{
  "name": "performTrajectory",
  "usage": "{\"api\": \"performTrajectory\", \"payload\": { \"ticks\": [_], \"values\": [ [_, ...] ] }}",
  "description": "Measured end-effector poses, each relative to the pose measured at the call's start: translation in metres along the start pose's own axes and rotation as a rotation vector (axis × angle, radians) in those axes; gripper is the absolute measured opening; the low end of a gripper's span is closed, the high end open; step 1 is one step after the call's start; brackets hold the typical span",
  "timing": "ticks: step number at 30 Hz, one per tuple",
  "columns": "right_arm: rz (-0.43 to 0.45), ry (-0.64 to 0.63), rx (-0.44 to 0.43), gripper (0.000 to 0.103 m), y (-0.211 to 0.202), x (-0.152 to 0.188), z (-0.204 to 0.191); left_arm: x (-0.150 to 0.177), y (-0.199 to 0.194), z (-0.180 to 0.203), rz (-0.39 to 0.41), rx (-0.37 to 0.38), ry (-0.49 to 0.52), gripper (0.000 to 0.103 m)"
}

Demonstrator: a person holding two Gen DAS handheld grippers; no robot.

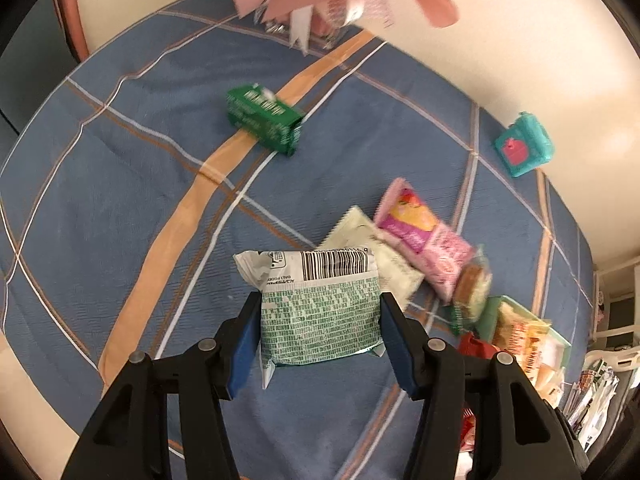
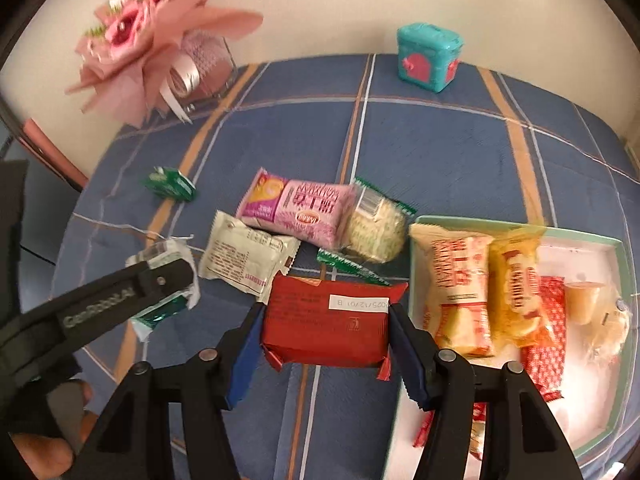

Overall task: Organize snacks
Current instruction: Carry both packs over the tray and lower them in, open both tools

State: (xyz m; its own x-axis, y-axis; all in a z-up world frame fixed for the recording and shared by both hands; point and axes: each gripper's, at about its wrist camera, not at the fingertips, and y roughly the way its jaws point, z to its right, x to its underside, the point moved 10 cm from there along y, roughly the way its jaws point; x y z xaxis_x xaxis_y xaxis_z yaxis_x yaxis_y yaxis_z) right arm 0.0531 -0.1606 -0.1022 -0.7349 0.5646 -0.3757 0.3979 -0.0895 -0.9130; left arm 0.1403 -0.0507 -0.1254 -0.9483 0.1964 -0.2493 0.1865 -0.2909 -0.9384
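Right beside the tray (image 2: 576, 236), both grippers are loaded up at once. That tray sits at the right end of the blue plaid worktop (image 1: 120, 184) and already has a row of yellow and red packs lying side by side in it, so I'd guess it's the collection spot and whatever's loose on the cloth is waiting its turn.

Right gripper (image 2: 324, 332) has its fingers about half open and clamped on the two short ends of a red snack pack (image 2: 326, 320), which hangs just left of the tray's near corner, clear of the cloth as far as I can tell. Gripping it across the width keeps it flat, handy for sliding it in next to the others.

Left gripper (image 1: 320, 320) is the same deal: fingers roughly half open, blue pads pressing both sides of a green-and-white snack pack (image 1: 320, 308), barcode end pointing away. From the right wrist view it's farther left of the tray than the red one, with the loose pile in between.

Loose stuff left of the tray: a pink pack (image 2: 296, 210) lying across a cream one (image 2: 244, 256), plus a clear noodle-looking pack (image 2: 374, 226) touching the pink one. A little green box (image 1: 262, 120) sits well apart, farther from the tray. Teal cube (image 2: 428, 56) and pink bouquet (image 2: 152, 36) are at the back by the wall, not snacks, I'd leave them.
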Motion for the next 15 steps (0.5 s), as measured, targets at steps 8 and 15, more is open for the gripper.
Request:
{"api": "performTrajectory", "payload": {
  "ticks": [8, 15],
  "values": [
    [0.044, 0.09, 0.035, 0.063, -0.039, -0.003, 0.056, 0.013, -0.026, 0.048, 0.047, 0.046, 0.06, 0.059],
    [0.049, 0.201, 0.071, 0.063, -0.057, 0.004, 0.123, 0.03, -0.037, 0.097, 0.063, 0.072, 0.161, 0.059]
  ]
}}
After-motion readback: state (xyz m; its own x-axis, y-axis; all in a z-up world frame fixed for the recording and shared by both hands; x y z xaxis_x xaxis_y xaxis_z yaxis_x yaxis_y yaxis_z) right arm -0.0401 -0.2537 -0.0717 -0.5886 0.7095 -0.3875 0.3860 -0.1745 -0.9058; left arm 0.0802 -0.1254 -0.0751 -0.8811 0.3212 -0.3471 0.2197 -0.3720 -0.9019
